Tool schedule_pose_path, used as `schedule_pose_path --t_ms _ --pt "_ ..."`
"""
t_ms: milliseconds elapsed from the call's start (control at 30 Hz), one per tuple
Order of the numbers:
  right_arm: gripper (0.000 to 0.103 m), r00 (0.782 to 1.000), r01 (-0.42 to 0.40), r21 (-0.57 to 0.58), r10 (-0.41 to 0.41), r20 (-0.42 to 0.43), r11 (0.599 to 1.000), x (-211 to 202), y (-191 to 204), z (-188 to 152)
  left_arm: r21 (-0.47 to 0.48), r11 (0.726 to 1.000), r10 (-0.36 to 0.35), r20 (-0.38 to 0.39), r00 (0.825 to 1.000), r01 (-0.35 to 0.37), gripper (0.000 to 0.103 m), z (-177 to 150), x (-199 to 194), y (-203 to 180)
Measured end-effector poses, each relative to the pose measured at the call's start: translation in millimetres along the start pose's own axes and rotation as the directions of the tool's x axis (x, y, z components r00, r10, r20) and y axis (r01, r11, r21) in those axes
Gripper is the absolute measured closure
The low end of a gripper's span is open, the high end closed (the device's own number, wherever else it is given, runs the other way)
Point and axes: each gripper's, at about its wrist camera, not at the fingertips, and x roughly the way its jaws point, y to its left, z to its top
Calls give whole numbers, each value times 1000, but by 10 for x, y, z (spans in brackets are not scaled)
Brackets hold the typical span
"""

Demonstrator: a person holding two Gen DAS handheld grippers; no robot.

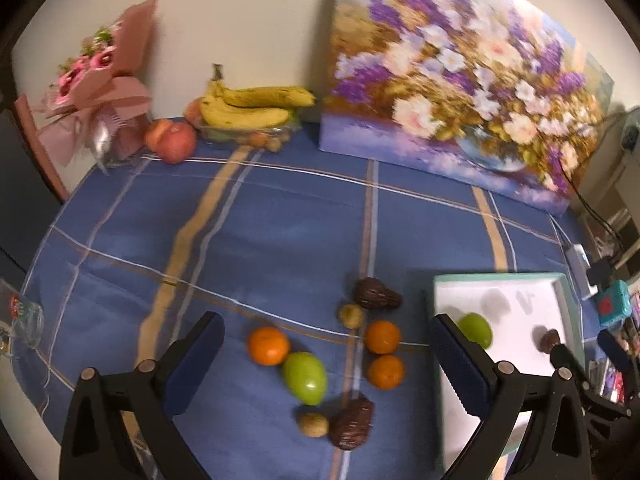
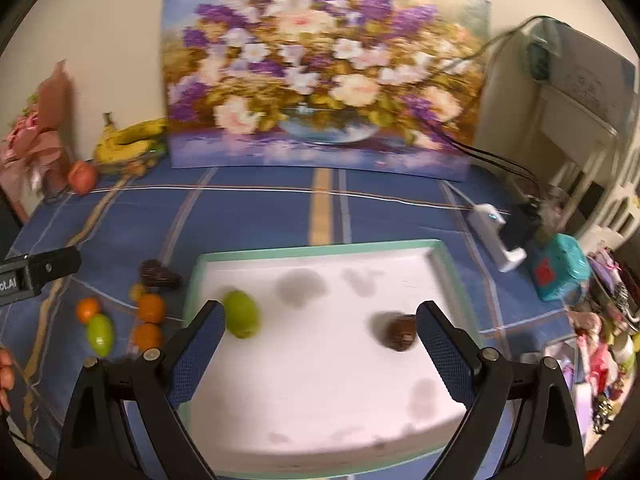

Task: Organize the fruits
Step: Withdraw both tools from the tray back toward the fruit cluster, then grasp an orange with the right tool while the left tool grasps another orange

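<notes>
The white tray (image 2: 320, 360) with its pale green rim holds two fruits: a green mango (image 2: 241, 319) near its left side and a dark brown fruit (image 2: 400, 333) toward the right, well apart from each other. The right gripper (image 2: 320, 320) hangs over the tray with its blue-padded fingers (image 2: 198, 354) spread wide and gripping nothing. Left of the tray, on the blue checked cloth of the counter (image 1: 260, 240), lie the loose fruits: three oranges (image 1: 268, 346), a second green mango (image 1: 305, 378), two dark brown fruits (image 1: 374, 294) and two small yellowish ones (image 1: 351, 316). The left gripper (image 1: 326, 354) hovers above this cluster, its fingers also wide apart and empty. Farther back sit bananas (image 1: 252, 108), a red apple (image 1: 172, 140), a wrapped bouquet (image 1: 100, 92) and a flower painting (image 1: 460, 88) against the wall.
</notes>
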Motion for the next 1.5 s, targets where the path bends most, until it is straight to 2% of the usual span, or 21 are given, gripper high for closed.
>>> schedule_pose_path --t_ms 267,467,700,767,800,867,967,1100,1233,1400,1500 --pt "7 987 -159 -5 159 2 987 -6 455 46 -126 992 28 61 998 -20 0 71 -201 590" --pt "7 955 -297 13 297 16 955 -52 731 76 -212 977 23 105 994 0 0 93 -336 958" --pt "8 937 -348 9 348 34 937 -83 947 115 -218 976 42 128 991 -14 0 118 -487 1141" --pt "19 933 -359 10 359 40 933 -97 981 139 -209 978 47 131 990 -19 0 127 -516 1150" --pt "27 932 -360 8 359 40 933 -103 1004 148 -205 978 47 129 991 -20 0 132 -516 1147" --pt "29 933 -358 3 358 36 934 -95 1037 160 -207 978 32 122 992 -6 0 132 -498 1141" --pt "30 934 -358 0 357 24 934 -69 1079 163 -213 977 -12 86 996 30 0 123 -395 1120" --pt "39 937 -349 -10 349 -5 937 11 1141 153 -205 978 -28 28 999 33 1 106 -191 1052" --pt "40 941 -338 -22 337 -44 941 137 1203 110 -202 978 -70 -51 996 58 5 62 99 954" --pt "44 939 -320 -12 315 -137 948 432 1269 -18 -196 978 -101 -164 981 68 11 -67 534 835" --pt "47 933 -311 -6 304 -192 950 603 1291 -114 -206 976 -117 -226 967 70 20 -150 775 800"
